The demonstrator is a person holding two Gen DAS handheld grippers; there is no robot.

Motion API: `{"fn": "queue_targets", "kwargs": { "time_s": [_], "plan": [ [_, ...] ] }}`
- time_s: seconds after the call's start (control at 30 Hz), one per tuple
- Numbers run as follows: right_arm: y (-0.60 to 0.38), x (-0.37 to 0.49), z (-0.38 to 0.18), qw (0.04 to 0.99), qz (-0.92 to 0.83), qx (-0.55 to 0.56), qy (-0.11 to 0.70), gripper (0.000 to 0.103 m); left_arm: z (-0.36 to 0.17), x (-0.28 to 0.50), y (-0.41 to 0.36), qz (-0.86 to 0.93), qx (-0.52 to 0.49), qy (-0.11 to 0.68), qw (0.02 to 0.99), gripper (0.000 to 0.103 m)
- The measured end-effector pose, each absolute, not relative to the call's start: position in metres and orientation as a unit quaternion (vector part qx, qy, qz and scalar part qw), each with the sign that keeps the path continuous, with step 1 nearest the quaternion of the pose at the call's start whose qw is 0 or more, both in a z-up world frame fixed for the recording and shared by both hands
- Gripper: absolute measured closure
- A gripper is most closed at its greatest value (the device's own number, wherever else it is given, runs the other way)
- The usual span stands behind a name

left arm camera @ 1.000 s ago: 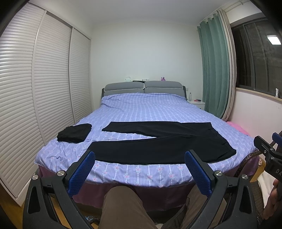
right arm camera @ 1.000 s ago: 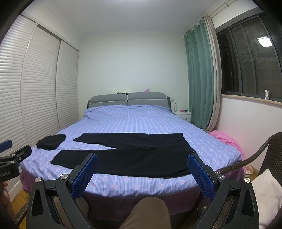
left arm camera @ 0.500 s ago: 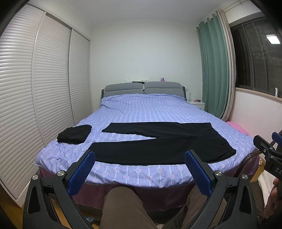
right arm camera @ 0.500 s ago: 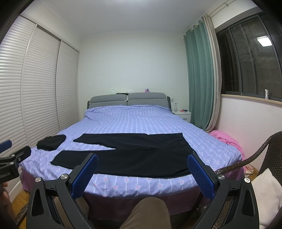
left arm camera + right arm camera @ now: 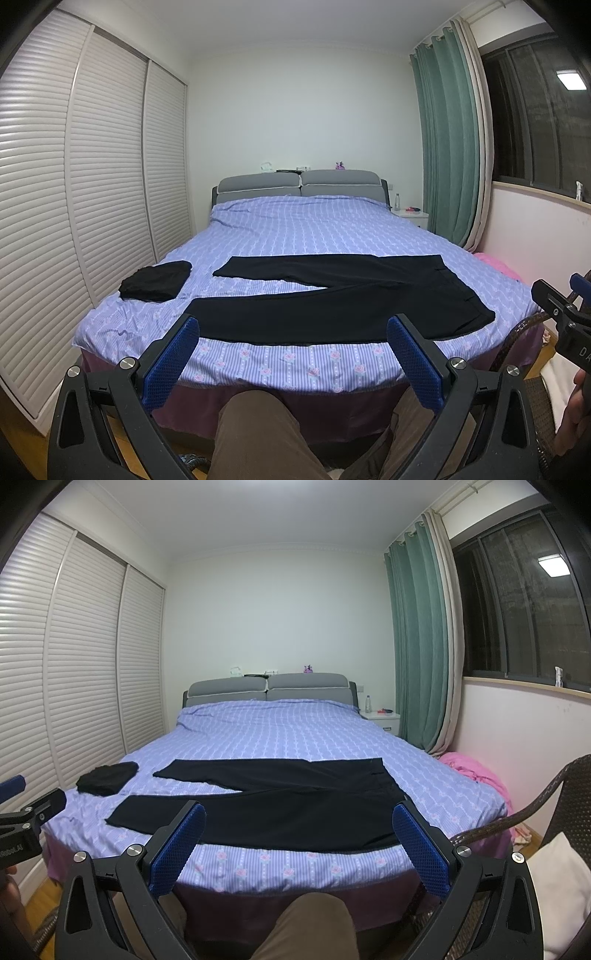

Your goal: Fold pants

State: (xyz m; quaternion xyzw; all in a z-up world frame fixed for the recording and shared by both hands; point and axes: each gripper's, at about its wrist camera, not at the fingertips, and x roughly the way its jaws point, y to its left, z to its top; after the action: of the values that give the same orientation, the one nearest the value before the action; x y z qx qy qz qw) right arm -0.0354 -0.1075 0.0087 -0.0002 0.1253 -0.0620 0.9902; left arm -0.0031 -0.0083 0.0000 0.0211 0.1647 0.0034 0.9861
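Note:
Black pants [image 5: 332, 302] [image 5: 280, 805] lie spread flat across the foot of the bed, waistband to the right, both legs reaching left with a gap between them. My left gripper [image 5: 293, 332] is open, held back from the bed's near edge, with nothing between its blue pads. My right gripper [image 5: 299, 819] is open too, at a similar distance, also holding nothing. Each gripper shows at the edge of the other's view. A person's knee in brown trousers [image 5: 258, 435] sits below the grippers.
A folded black garment [image 5: 157, 282] [image 5: 107, 779] rests on the bed's left side. The bed [image 5: 314, 229] has a lilac patterned cover. Louvred wardrobe doors [image 5: 74, 203] line the left wall. A wicker chair [image 5: 554, 812] and a pink cloth [image 5: 472, 770] are at right.

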Motion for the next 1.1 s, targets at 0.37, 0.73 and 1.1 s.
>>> {"fn": "queue_targets", "kwargs": {
  "time_s": [0.37, 0.73, 1.1],
  "plan": [
    [-0.109, -0.034, 0.008, 0.990, -0.062, 0.000, 0.128, 0.000, -0.002, -0.002, -0.008, 0.005, 0.028, 0.161, 0.987, 0.000],
    [-0.110, -0.019, 0.022, 0.992, -0.079, -0.016, 0.099, 0.000, 0.004, 0.042, -0.019, -0.002, 0.044, 0.155, 0.987, 0.000],
    [-0.142, 0.079, 0.026, 0.988, -0.105, -0.013, 0.112, 0.000, 0.007, 0.155, -0.049, -0.024, 0.051, 0.163, 0.985, 0.000]
  ]
}}
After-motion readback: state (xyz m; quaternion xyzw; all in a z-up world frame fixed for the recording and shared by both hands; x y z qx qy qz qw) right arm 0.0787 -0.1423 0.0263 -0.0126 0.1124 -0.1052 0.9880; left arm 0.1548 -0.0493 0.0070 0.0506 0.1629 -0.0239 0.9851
